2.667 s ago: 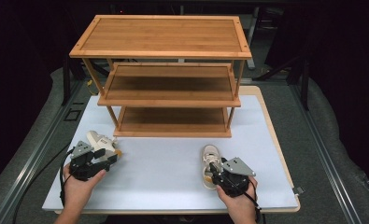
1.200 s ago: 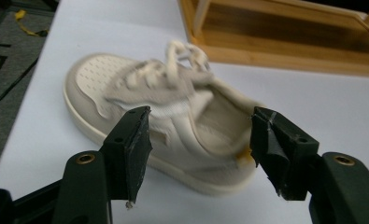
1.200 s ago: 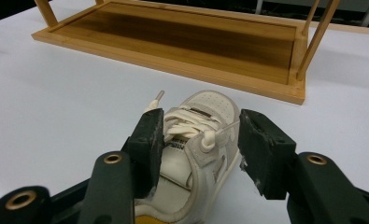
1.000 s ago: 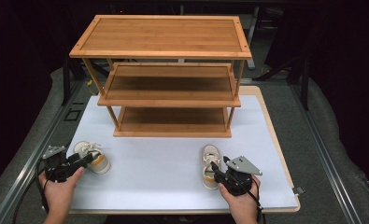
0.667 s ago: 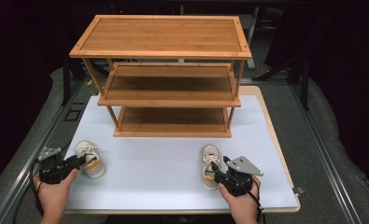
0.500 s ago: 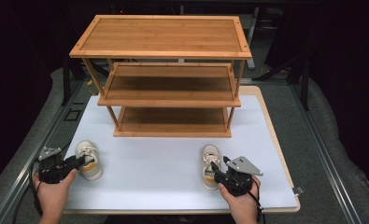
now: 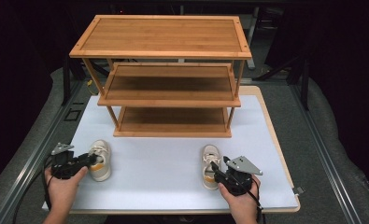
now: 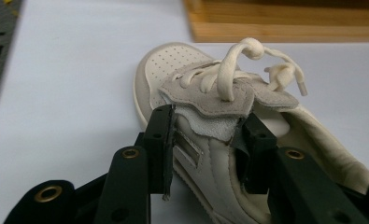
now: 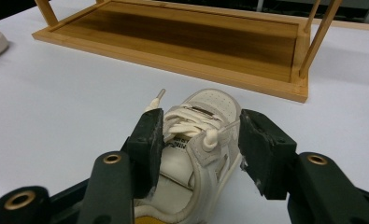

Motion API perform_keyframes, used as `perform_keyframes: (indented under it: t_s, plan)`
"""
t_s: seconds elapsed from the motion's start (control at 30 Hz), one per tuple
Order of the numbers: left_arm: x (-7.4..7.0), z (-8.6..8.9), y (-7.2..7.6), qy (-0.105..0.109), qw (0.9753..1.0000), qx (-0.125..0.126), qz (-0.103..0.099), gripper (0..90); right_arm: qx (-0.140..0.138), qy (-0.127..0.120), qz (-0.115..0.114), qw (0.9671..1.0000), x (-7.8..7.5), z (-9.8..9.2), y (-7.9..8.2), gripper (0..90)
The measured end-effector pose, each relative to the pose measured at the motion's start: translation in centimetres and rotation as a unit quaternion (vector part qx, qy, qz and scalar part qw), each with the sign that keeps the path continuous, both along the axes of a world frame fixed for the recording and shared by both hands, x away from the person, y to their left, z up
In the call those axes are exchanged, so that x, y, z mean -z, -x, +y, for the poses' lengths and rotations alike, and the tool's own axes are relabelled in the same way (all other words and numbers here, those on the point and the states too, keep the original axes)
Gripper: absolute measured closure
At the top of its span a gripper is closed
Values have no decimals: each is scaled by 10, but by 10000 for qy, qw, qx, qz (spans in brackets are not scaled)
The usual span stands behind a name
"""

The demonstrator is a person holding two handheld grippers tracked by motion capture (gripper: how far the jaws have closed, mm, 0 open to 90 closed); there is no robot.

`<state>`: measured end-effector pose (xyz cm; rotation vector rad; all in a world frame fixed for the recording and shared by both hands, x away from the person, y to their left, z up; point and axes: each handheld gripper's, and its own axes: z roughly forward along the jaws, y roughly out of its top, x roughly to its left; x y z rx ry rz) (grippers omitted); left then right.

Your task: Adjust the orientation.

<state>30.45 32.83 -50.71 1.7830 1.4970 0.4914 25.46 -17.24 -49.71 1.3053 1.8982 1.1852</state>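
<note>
Two small cream sneakers lie on the white table top (image 7: 159, 172). The left shoe (image 7: 102, 150) is at the front left, toe toward the rack. My left gripper (image 7: 88, 159) comes at it from the left. In the left gripper view the jaws of this gripper (image 8: 205, 140) pinch the shoe's (image 8: 173, 70) side wall and tongue. The right shoe (image 7: 210, 156) sits at the front right, also toe toward the rack. My right gripper (image 7: 217, 171) is behind it. In the right gripper view this gripper (image 9: 198, 135) is closed across the laced middle of the shoe (image 9: 210, 100).
A three-tier wooden rack (image 7: 163, 35) stands across the back of the table, all shelves bare. Its bottom shelf (image 9: 196, 37) lies a short way beyond the right shoe. Grey carpet and a metal rail (image 7: 28, 158) border the left table edge.
My left gripper has drawn its shoe toward the front left of the table, then nudged it slightly right in the last half second. The right gripper and its shoe have stayed put.
</note>
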Motion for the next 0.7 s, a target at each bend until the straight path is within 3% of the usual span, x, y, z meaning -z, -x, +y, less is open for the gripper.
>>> perform_keyframes:
  t_s: [0.13, 0.3, 0.43, 0.57, 0.7]
  plan:
    - [-2, -26, -4, 7, 9994, 338, -31, 635, -31, 21, -22, 10000, 0, 1, 1, 500]
    - [-4, -65, -10, 45, 9968, 799, -50, 653, -40, 46, -4, 10000, 0, 2, 1, 500]
    - [-5, -101, -8, -40, 9917, 1282, -73, 664, -38, 80, 127, 9999, 3, 3, -1, 497]
    - [-2, -128, -5, -38, 9886, 1502, -95, 659, -23, 151, 265, 9995, 7, 5, -4, 500]
    - [0, -143, -4, -133, 9882, 1520, -162, 650, 62, 249, 419, 9988, 13, 4, -8, 520]
